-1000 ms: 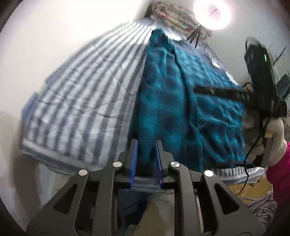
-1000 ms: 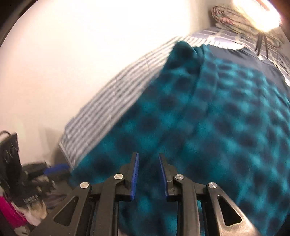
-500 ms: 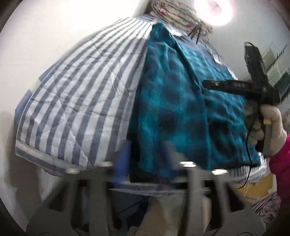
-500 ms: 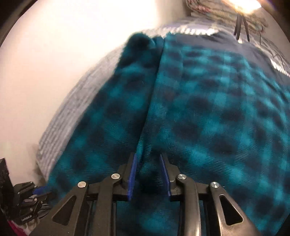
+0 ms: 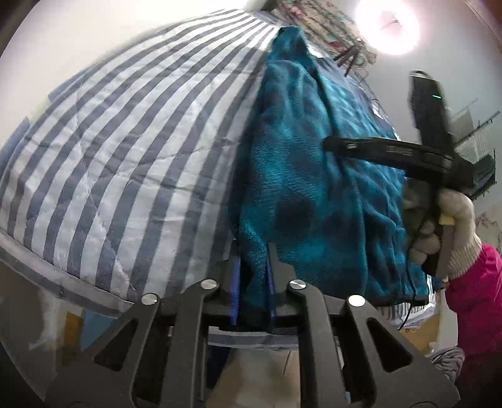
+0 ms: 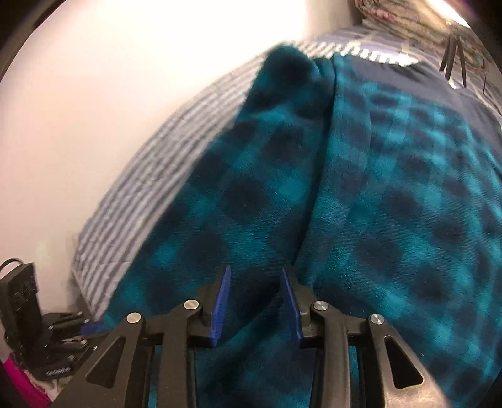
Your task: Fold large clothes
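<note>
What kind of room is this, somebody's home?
Most likely a bedroom in a home. A bed with a striped quilt stands against a plain wall, a teal checked fleece garment is spread on it, and a patterned bundle of bedding lies at the far end.

striped quilt (image 5: 119, 163) open leftward, wall (image 6: 109, 103) beyond (bare), tripod (image 5: 348, 59) far

My teal fleece (image 6: 360, 204) runs off the right-wrist picture's bottom and right edges, its check blurred. In the left-wrist view it hides my left gripper's (image 5: 253, 282) fingertips.
</note>
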The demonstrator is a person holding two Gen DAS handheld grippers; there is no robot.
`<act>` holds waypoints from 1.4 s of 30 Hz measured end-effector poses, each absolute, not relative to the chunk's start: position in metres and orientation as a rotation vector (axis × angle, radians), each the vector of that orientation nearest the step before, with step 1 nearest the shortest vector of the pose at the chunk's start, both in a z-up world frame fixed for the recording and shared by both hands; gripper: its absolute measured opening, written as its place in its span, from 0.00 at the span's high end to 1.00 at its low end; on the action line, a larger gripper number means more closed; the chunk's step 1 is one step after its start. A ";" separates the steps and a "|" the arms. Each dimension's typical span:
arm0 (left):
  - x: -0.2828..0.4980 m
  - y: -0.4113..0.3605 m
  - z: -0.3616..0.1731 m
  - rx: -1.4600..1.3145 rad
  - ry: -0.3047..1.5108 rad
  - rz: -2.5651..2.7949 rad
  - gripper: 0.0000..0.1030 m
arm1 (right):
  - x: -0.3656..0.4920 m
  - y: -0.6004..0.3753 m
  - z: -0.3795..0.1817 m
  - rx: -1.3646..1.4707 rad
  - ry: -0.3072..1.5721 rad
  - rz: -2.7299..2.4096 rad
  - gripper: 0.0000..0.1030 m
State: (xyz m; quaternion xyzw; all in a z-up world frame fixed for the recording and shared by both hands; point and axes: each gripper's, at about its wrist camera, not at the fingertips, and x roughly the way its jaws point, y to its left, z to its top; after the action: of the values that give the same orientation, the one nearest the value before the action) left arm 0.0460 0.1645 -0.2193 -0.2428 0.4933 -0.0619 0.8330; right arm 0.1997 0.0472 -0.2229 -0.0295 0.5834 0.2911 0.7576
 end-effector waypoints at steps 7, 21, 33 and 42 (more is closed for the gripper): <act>0.025 0.144 -0.176 -0.412 0.916 -0.180 0.92 | 0.214 0.053 -0.200 -0.025 1.292 0.643 0.56; 0.036 0.123 -0.172 -0.381 0.895 -0.217 0.93 | 0.301 0.129 -0.181 -0.064 1.289 0.501 0.45; 0.040 0.109 -0.173 -0.361 0.887 -0.228 0.93 | 0.300 0.175 -0.226 -0.377 1.349 0.415 0.58; 0.038 0.083 -0.159 -0.281 0.849 -0.248 0.93 | 0.307 0.126 -0.208 -0.208 1.300 0.477 0.93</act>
State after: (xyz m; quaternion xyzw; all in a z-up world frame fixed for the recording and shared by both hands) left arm 0.0377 0.0835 -0.1589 -0.1355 0.4094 -0.1197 0.8943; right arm 0.3071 0.1256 -0.2081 -0.0955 0.5983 0.2193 0.7647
